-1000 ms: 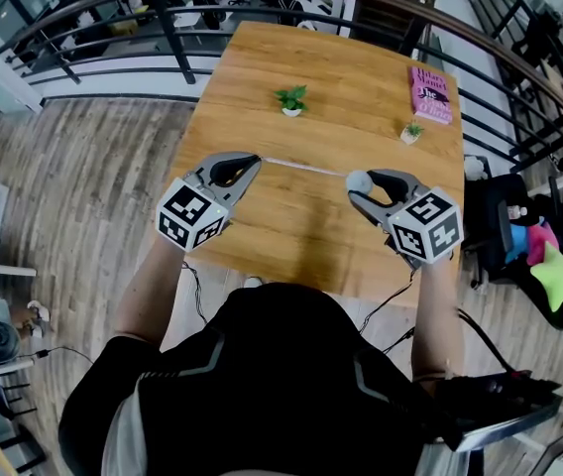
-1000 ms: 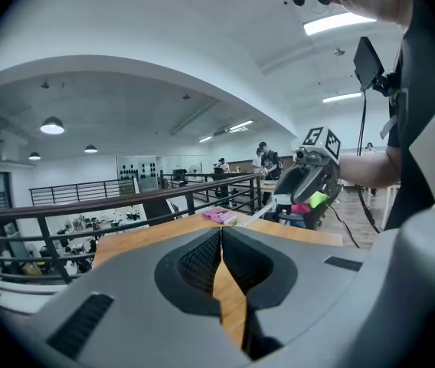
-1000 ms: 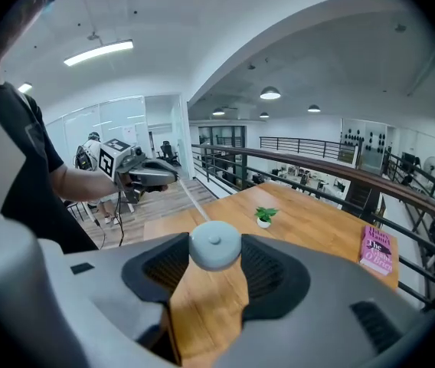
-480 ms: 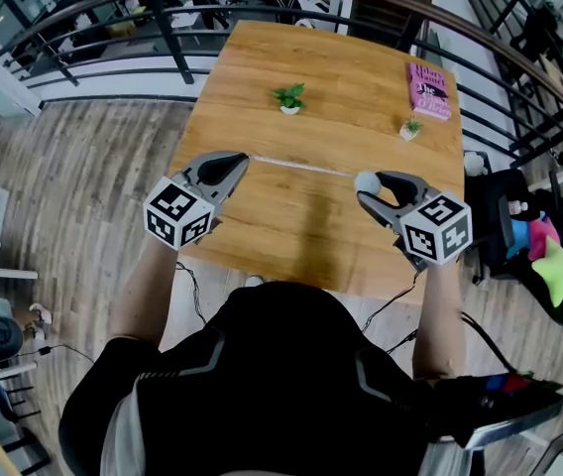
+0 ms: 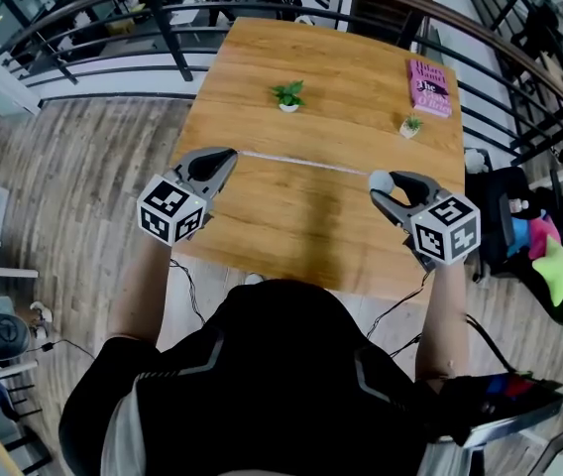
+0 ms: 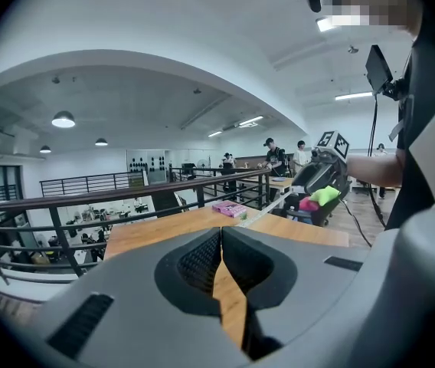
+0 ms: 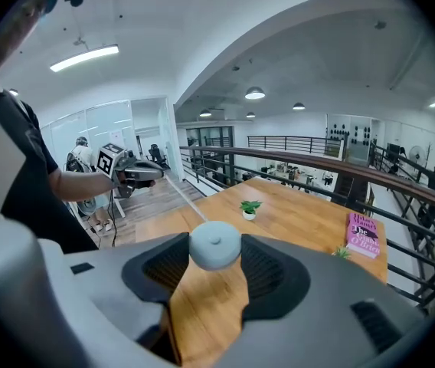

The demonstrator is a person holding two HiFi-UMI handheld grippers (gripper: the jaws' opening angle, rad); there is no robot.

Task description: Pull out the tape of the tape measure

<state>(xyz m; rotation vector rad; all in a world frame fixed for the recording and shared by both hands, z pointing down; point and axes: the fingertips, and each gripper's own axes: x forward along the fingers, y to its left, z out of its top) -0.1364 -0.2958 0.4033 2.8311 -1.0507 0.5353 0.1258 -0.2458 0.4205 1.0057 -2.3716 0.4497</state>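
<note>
- Left gripper (image 5: 228, 155) is over the table's (image 5: 301, 216) left edge, jaws pressed together on the end of the tape (image 5: 301, 163).
- Right gripper (image 5: 385, 188) is above the table's near right part, jaws spread around the round grey tape measure (image 7: 215, 244) and clamping it.
- The tape is drawn out taut across the table, above its top, from one gripper to the other.
- Middle of the table under the tape is bare wood.
- Toward the table's far side: small potted plant (image 5: 288, 96), a smaller one (image 5: 410, 126), and a pink book (image 5: 429, 88) by the far right corner.
- A dark railing (image 5: 174, 36) runs close along the table's far and right sides.
- Left of the table lies open plank floor (image 5: 73, 167).
- Right of the table, past the railing, is dark clutter with a green star-shaped toy (image 5: 557, 274).
</note>
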